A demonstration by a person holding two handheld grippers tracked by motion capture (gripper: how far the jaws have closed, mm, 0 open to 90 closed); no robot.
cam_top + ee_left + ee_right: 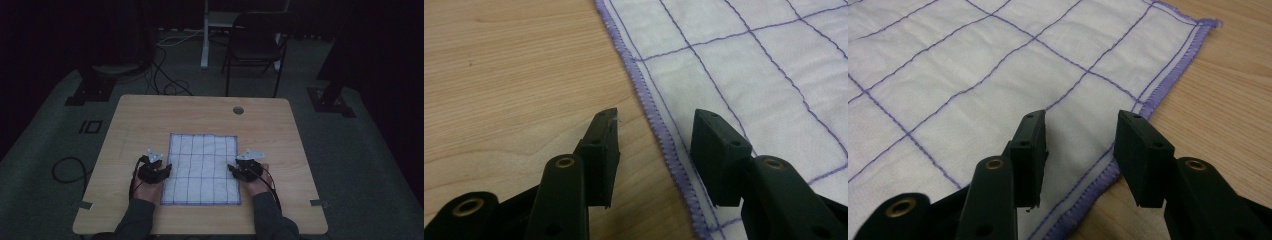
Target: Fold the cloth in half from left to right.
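High view: a white square cloth with a purple grid and purple stitched hem (202, 169) is seen lying flat on a light wooden table (150, 115), slightly nearer the near edge than the far one. The left gripper (166, 169) is held at the cloth's left edge, the right gripper (231, 168) at its right edge, both about level with the cloth's nearer half. Each black gripper is carried in a hand of a person, with dark sleeves entering from the near side (a grey three-cornered plate is mounted on top of each). A round cable hole (238, 110) is set in the table near the far edge. Behind the table, a dark folding chair (255, 42) and loose black cables (165, 75) are seen on the grey floor.

Left gripper view: the jaws are spread wide, nothing pinched. The purple hem (651, 112) runs up between them; one jaw stands over bare wood, the other over the cloth. Contact with the cloth cannot be confirmed.

Right gripper view: the jaws are spread apart here too, nothing clamped. White fabric (973, 75) lies below and between them, with the hem (1153, 100) passing under the jaw on the wood side. A cloth corner (1210, 22) is seen at the far end (flat, not lifted).
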